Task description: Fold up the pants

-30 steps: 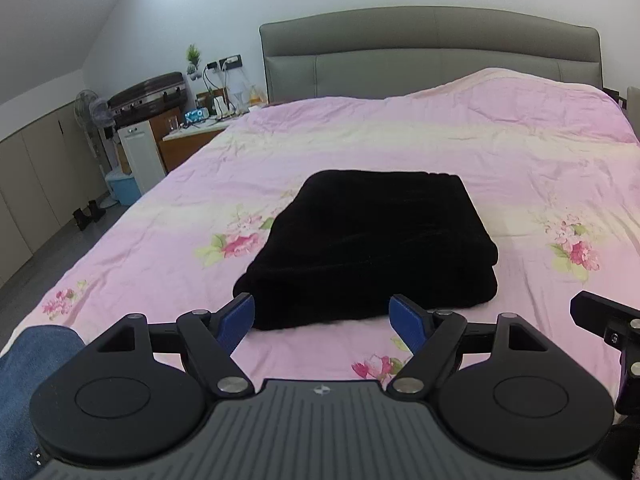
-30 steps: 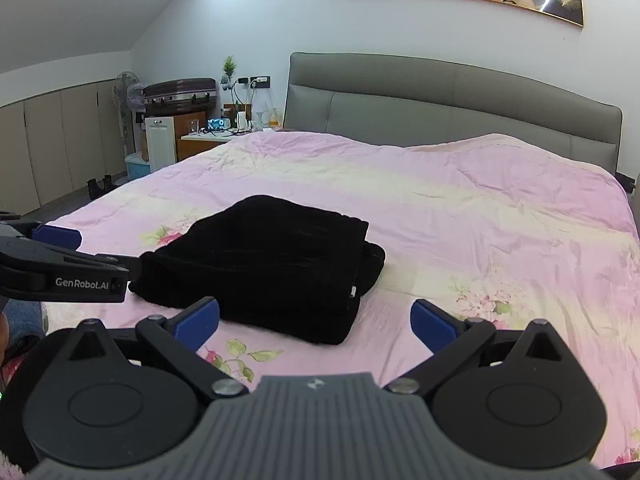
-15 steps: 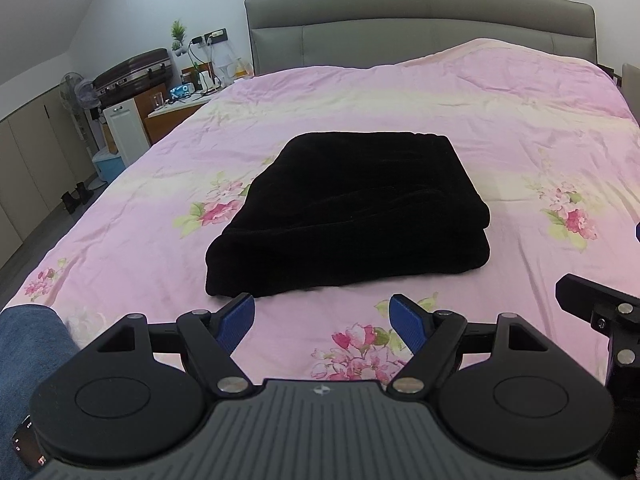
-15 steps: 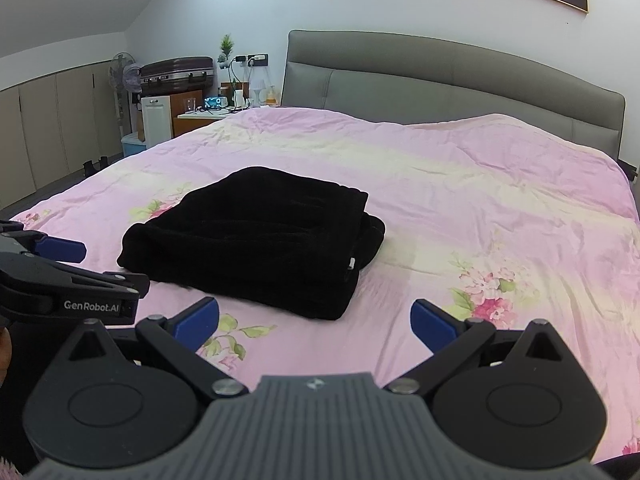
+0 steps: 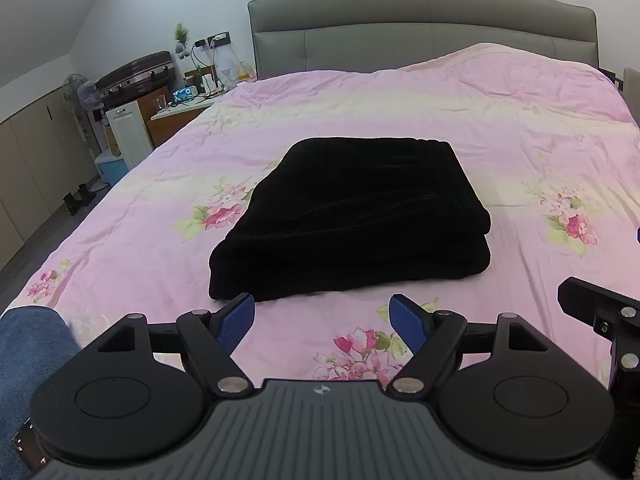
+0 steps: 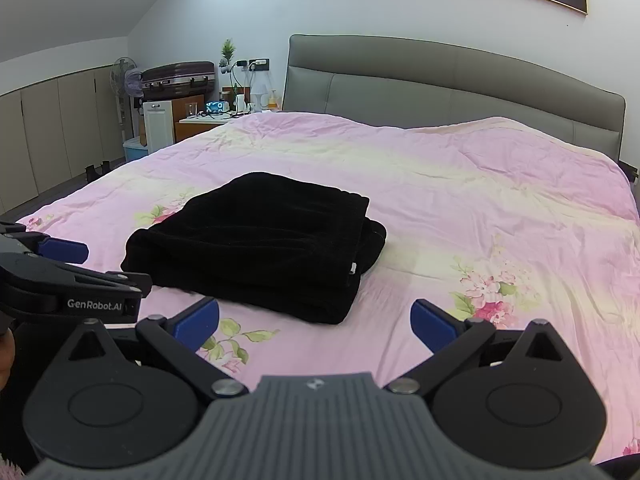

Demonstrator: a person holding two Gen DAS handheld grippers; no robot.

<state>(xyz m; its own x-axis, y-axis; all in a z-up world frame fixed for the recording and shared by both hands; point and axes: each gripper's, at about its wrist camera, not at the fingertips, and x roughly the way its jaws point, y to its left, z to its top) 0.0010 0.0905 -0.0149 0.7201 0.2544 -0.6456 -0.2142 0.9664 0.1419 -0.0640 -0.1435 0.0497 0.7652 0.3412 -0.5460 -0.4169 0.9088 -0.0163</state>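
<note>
- Along the bottom of each wrist view, both grippers hang spread and empty: left gripper (image 5: 322, 317), right gripper (image 6: 315, 320), blue pads apart above the quilt.
- At the left edge of the right wrist view, the left gripper's black arm reads "GenRobot.AI" in white.
- Mid-frame, the black pants (image 5: 352, 216) lie folded in a thick stack on the pink floral quilt (image 5: 520, 128), touching neither gripper.
- Upper frame: grey headboard (image 6: 452, 80); writing on the clutter at upper left is too small to read.
</note>
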